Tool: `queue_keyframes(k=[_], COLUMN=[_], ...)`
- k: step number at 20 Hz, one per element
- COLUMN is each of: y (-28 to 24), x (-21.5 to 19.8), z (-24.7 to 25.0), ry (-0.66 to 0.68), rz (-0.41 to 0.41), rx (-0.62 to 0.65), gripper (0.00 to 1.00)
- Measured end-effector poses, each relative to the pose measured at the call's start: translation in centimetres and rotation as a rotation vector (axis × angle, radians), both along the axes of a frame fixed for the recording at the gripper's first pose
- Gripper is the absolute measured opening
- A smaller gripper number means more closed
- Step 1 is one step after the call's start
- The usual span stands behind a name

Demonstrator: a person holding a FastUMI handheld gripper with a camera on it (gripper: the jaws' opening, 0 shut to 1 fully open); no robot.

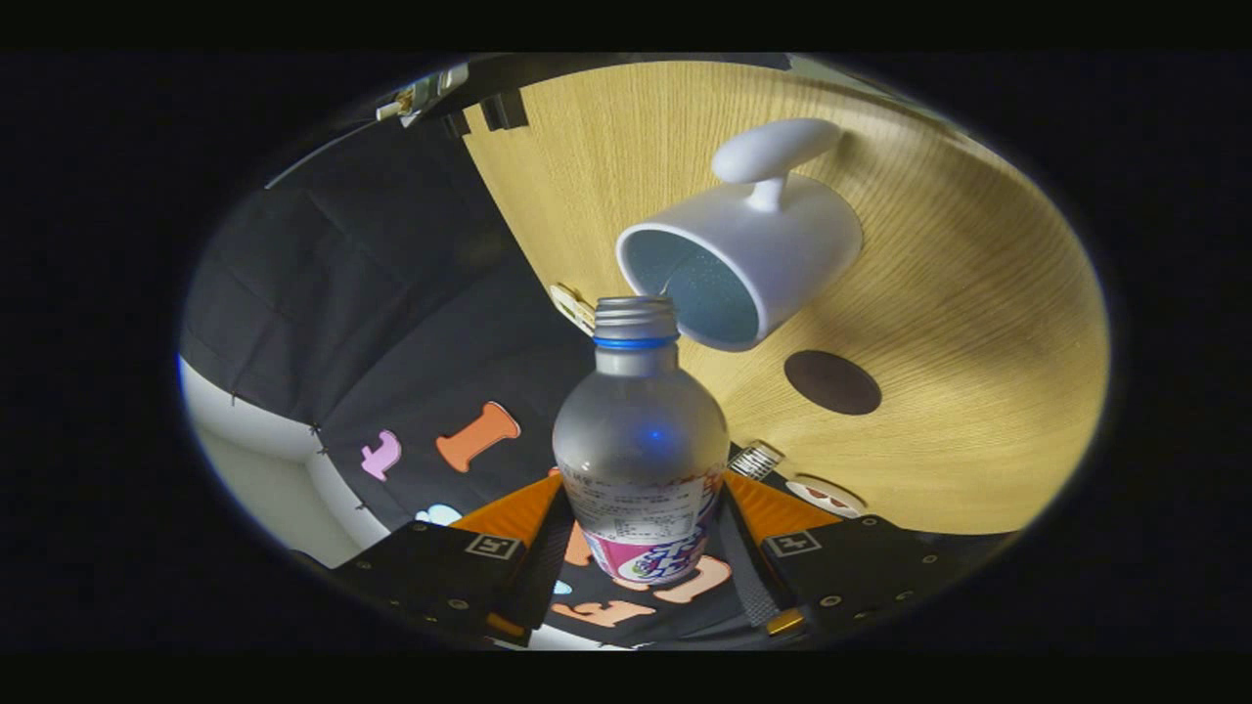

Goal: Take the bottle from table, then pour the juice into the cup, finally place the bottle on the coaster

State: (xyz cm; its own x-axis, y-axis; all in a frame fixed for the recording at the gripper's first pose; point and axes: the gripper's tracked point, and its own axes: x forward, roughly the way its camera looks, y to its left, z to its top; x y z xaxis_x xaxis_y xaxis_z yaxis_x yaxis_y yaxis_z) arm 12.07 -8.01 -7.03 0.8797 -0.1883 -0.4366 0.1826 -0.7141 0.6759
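Note:
My gripper [641,533] is shut on a clear plastic bottle [641,440], both fingers pressing its labelled lower body. The bottle has a threaded open neck with a blue ring and sits tipped, its mouth pointing at the rim of a white mug [753,264] on the wooden table [959,391]. The mug's blue inside faces the bottle mouth and its handle points away. A dark round coaster [832,382] lies on the table just past the mug, to the right of the bottle's shoulder. The whole view is rolled, so the table appears tilted.
The table's edge runs behind the bottle, with the black booth cloth [372,323] beyond it. A small gold-coloured item [572,306] lies at the table edge by the bottle neck. A small ribbed metallic piece [754,460] and a white oval sticker [827,499] lie near the right finger.

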Motion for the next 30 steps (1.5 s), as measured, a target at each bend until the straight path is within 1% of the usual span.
queue_keyframes(k=[7,12,17,20,22,24,25,27,29,30], y=[-0.4,-0.5,0.6,1.3,1.7,2.1,2.0,1.5,1.3,1.1], x=[0.3,0.0,-0.2,-0.2,-0.4,-0.9,-1.1,-0.9,-1.4,-1.5], z=[0.7,0.4,-0.6,-1.3,-1.6,-3.1,-3.6,-3.6,-4.3,-4.5], ry=[-0.037,-0.027,0.009,0.03,0.072,0.187,0.224,0.277,0.362,0.403], rz=[-0.028,-0.033,0.017,0.062,0.117,0.225,0.269,0.331,0.405,0.428], rx=[0.025,0.026,-0.026,-0.095,-0.192,-0.382,-0.466,-0.607,-0.753,-0.818], gripper=[0.75,0.75,0.75,0.75,0.75,0.75,0.75,0.75,0.75,0.75])
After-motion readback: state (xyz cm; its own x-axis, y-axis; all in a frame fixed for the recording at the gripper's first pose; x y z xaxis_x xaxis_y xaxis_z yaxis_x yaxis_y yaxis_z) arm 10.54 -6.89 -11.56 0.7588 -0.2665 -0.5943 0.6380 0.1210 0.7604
